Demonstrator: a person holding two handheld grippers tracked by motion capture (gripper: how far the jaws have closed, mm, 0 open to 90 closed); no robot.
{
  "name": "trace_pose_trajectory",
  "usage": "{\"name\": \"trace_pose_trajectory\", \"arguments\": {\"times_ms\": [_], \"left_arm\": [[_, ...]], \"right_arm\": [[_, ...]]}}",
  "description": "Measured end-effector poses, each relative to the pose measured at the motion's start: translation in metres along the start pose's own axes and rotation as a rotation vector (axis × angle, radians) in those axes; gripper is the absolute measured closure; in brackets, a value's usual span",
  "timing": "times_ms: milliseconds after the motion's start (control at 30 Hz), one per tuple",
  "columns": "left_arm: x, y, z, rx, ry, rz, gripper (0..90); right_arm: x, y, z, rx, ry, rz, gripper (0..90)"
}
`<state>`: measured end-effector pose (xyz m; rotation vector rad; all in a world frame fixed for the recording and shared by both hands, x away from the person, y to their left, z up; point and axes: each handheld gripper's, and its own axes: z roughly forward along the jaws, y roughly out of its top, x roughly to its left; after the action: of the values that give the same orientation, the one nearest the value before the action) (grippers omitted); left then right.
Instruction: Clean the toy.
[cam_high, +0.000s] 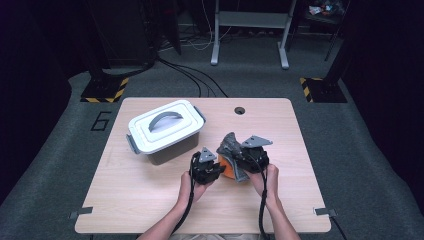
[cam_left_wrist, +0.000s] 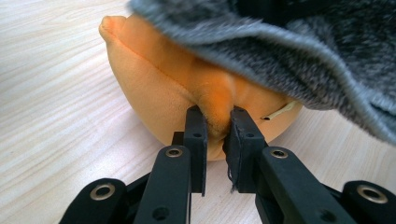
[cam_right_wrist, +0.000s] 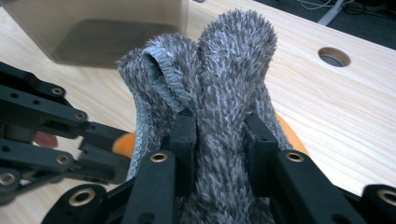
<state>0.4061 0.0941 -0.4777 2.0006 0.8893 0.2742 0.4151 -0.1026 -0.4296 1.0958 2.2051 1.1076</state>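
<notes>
Left gripper (cam_left_wrist: 216, 128) pinches fold of orange plush body (cam_left_wrist: 177, 88); right gripper (cam_right_wrist: 219, 140), directly above, clamps grey furry cover (cam_right_wrist: 219, 70), upright, poised for peeling upward.

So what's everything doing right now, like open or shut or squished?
storage box: lid on, handle flat.
orange plush: on the table, a fold pinched.
grey furry cloth: bunched, lifted, draped over the plush.
left tool: shut on the plush.
right tool: shut on the cloth.
</notes>
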Motion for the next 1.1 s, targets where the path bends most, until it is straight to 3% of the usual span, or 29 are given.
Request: {"name": "trace_pose_trajectory", "arguments": {"times_ms": [167,433,600,767,900,1100], "left_arm": [[0.001,-0.001,0.000,-0.005,0.001,-0.003,79.2],[0.002,-0.002,0.001,-0.005,0.002,-0.010,79.2],[0.003,-0.002,0.001,-0.006,0.000,-0.008,79.1],[0.003,-0.003,0.001,-0.011,-0.002,-0.006,79.1],[0.003,-0.003,0.000,-0.013,-0.011,0.003,79.0],[0.003,-0.003,0.000,-0.013,-0.016,0.011,79.0]], "right_arm": [[-0.013,-0.008,-0.007,-0.010,-0.017,0.031,69.2],[-0.043,-0.032,-0.015,0.001,-0.055,0.129,69.0],[-0.065,-0.049,-0.012,0.015,-0.059,0.209,69.0],[-0.078,-0.063,-0.003,0.053,-0.065,0.269,68.9],[-0.081,-0.066,-0.003,0.051,-0.062,0.291,69.0],[-0.069,-0.045,-0.023,-0.035,-0.050,0.249,69.1]]}}
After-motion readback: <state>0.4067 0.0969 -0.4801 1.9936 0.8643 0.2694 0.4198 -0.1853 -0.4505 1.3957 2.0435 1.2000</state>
